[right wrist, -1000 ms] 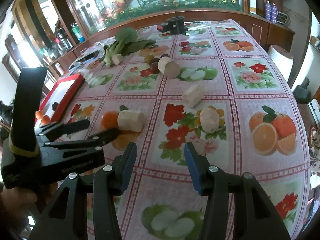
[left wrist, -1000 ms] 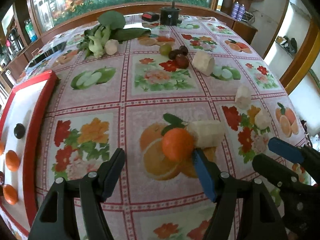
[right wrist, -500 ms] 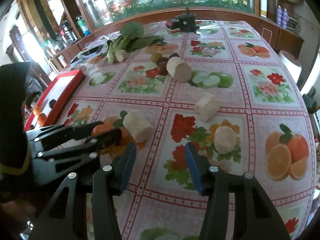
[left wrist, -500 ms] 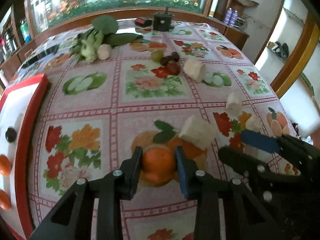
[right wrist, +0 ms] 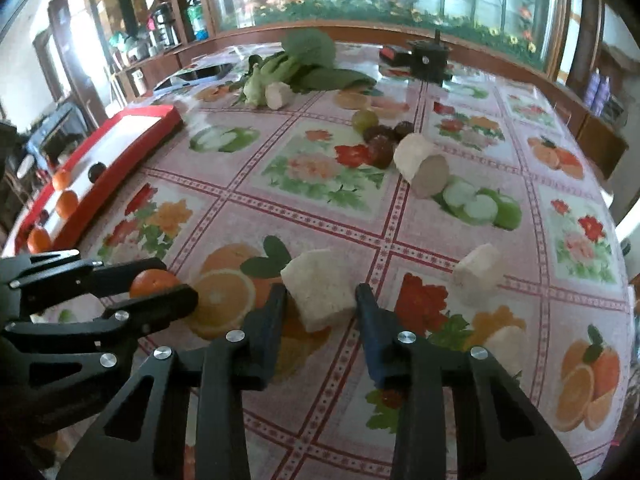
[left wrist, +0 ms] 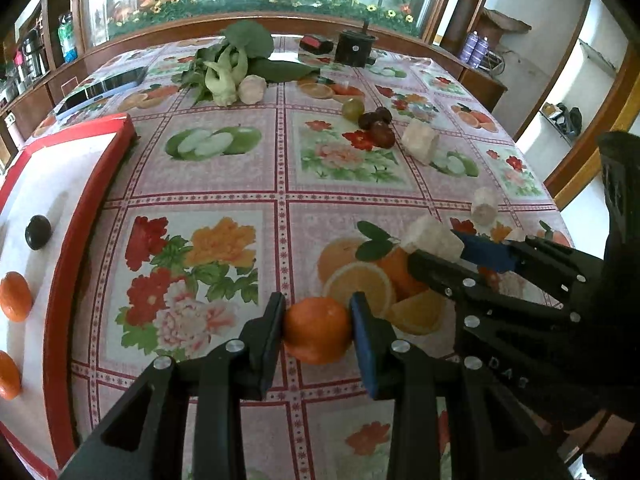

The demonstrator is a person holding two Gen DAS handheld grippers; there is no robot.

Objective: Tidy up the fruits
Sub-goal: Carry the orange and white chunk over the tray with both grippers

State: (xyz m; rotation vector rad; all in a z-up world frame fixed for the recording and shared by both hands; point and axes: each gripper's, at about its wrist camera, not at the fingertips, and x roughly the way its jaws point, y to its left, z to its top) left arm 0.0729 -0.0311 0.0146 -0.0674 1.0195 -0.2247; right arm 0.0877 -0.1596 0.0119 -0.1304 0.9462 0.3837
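My left gripper (left wrist: pixel 317 308) is shut on a small tangerine (left wrist: pixel 316 330), held just above the flowered tablecloth and to the right of the red tray (left wrist: pixel 80 220). The tray's white floor carries several tangerines (left wrist: pixel 14 296) and a dark round fruit (left wrist: pixel 38 232). My right gripper (right wrist: pixel 320 292) is closing its jaws on a white cut chunk (right wrist: pixel 316 280), and both pads touch its sides. In the right wrist view the left gripper (right wrist: pixel 176 280) with the tangerine (right wrist: pixel 152 282) shows at the left.
A green fruit (left wrist: pixel 353 109) and dark plums (left wrist: pixel 378 124) lie mid-table, next to another white chunk (left wrist: pixel 420 142). More white chunks (right wrist: pixel 478 276) lie to the right. Leafy greens (left wrist: pixel 236 60), a black device (left wrist: pixel 354 48) and a tablet (left wrist: pixel 100 90) sit at the far side.
The left gripper closed around the tangerine and carried it left, off the printed orange. The right gripper swung over to the white chunk and narrowed its jaws onto it.
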